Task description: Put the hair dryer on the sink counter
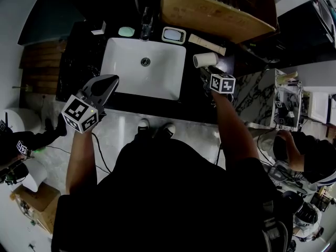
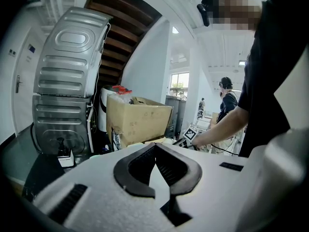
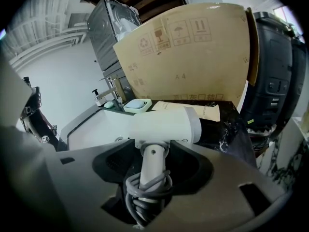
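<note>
A white hair dryer (image 1: 205,60) (image 3: 166,124) lies over the black marbled sink counter (image 1: 197,100), just right of the white basin (image 1: 144,70). Its grey cord is wound round the handle. My right gripper (image 1: 206,73) (image 3: 154,145) stands open around that handle, and the pads on both sides are clear of it. I cannot tell whether the barrel rests on the counter. My left gripper (image 1: 107,83) (image 2: 155,149) hovers over the counter's front edge at the basin's left corner, shut with nothing in it.
Behind the basin stand a faucet (image 1: 146,25), a green soap (image 1: 126,31) and a soap dish (image 1: 173,35). A flat pale box (image 1: 207,44) and a big cardboard box (image 1: 210,12) fill the back right. Another person (image 1: 299,151) stands at the right.
</note>
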